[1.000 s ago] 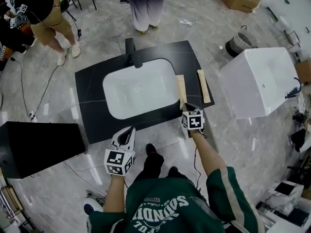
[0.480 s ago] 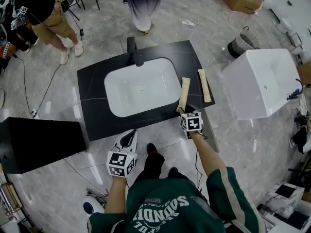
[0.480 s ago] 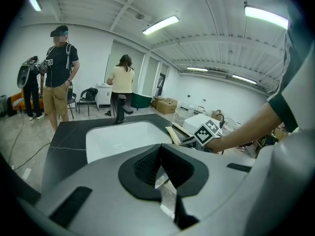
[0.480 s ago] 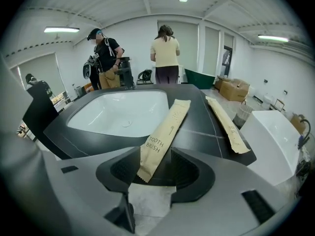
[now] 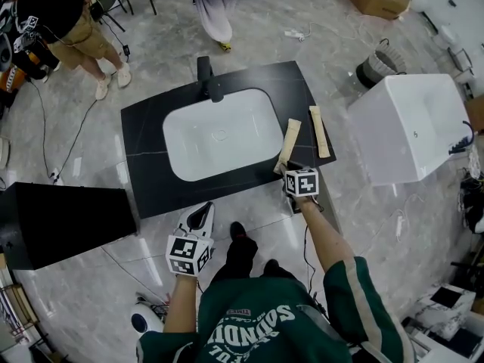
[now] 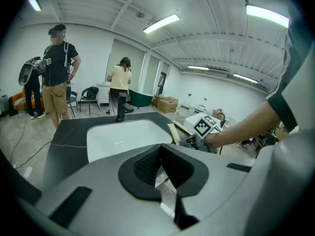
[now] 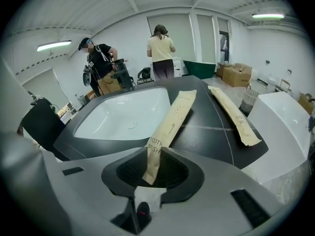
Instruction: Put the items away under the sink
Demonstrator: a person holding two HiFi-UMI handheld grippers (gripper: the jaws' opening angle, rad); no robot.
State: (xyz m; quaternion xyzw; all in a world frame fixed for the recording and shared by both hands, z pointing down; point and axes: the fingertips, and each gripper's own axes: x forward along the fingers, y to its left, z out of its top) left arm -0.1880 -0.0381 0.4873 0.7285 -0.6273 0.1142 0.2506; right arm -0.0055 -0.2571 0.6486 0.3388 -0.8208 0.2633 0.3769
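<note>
A tan paper toothbrush packet (image 5: 288, 144) slants over the black countertop (image 5: 144, 131) just right of the white sink basin (image 5: 219, 134). Its near end is pinched in my right gripper (image 5: 287, 170), which is shut on it. In the right gripper view the packet (image 7: 170, 124) runs away from the jaws (image 7: 150, 168) towards the basin's right rim. A second packet (image 5: 319, 131) lies flat further right, near the counter's edge (image 7: 235, 114). My left gripper (image 5: 198, 212) hangs in front of the counter's front edge, shut and holding nothing (image 6: 158, 168).
A black faucet (image 5: 206, 78) stands behind the basin. A white tub (image 5: 408, 127) sits right of the counter and a black box (image 5: 60, 221) to its left. Two people (image 5: 72, 21) stand beyond the counter, and cables lie on the floor.
The packet in my right gripper has swung so its far end points further right, and its near end has lifted. The left gripper has barely moved.
</note>
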